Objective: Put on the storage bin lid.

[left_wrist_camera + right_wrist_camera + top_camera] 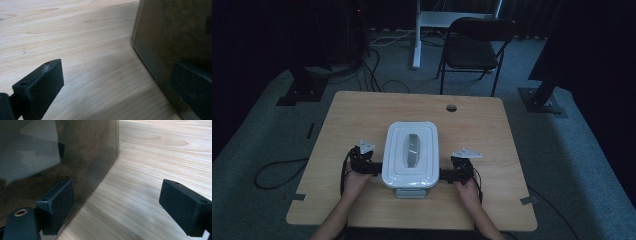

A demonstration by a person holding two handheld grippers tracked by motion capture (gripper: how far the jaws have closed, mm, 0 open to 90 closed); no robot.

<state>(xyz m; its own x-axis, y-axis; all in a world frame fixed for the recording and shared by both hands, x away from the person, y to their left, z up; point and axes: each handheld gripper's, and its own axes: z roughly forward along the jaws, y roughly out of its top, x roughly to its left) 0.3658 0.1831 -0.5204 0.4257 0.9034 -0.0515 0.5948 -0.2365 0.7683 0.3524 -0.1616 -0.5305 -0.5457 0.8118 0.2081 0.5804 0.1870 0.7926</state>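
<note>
The lidded white container [410, 154] sits near the middle of the wooden table [482, 125], its long axis running away from the person. The left gripper [371, 168] and right gripper [447, 175] flank its near end, one at each long side, equally close. In both gripper views the jaws stand wide apart, holding nothing: each inner jaw lies against or just beside the container's dark translucent wall [82, 152], each outer jaw over bare table. The container thus lies inward from both; judged, a two-sided lift or slide is being set up.
</note>
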